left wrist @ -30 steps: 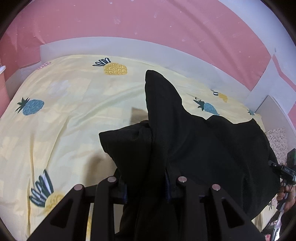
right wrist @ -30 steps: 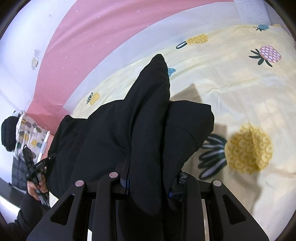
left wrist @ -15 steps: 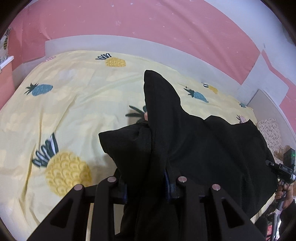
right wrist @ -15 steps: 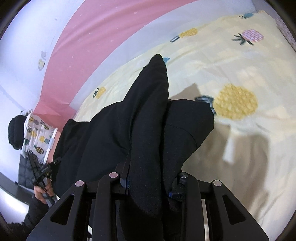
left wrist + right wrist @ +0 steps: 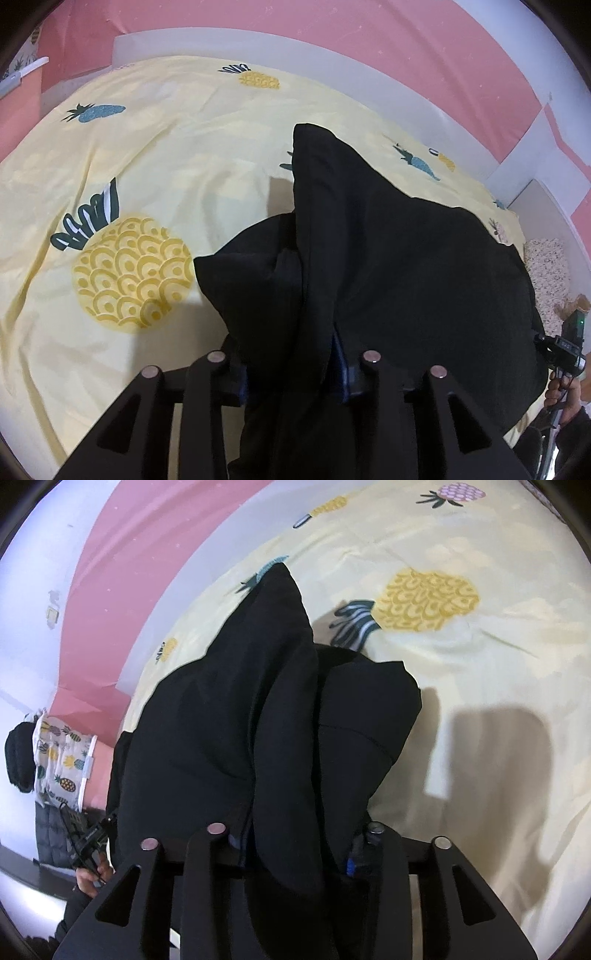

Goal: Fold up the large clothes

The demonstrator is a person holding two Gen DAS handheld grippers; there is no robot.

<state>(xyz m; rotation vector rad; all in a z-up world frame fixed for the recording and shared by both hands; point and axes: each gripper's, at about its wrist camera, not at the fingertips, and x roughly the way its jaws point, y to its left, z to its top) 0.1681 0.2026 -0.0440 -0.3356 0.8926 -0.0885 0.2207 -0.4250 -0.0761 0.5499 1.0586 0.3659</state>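
Observation:
A large black garment hangs between my two grippers above a yellow pineapple-print bed sheet. My left gripper is shut on a bunched edge of the garment; cloth covers the fingertips. In the right wrist view the same black garment drapes over my right gripper, which is shut on another bunched edge. The right gripper shows at the right edge of the left wrist view, and the left gripper at the lower left of the right wrist view. The garment is lifted, its lower part hidden.
The bed sheet spreads wide under both grippers. A pink and white wall runs behind the bed. A pineapple-print cushion sits at the left by the wall. A speckled mat lies beyond the bed's right end.
Both grippers have moved along over the bed with the garment held; the sheet's pineapples have shifted in both views. The grip on the cloth is unchanged.

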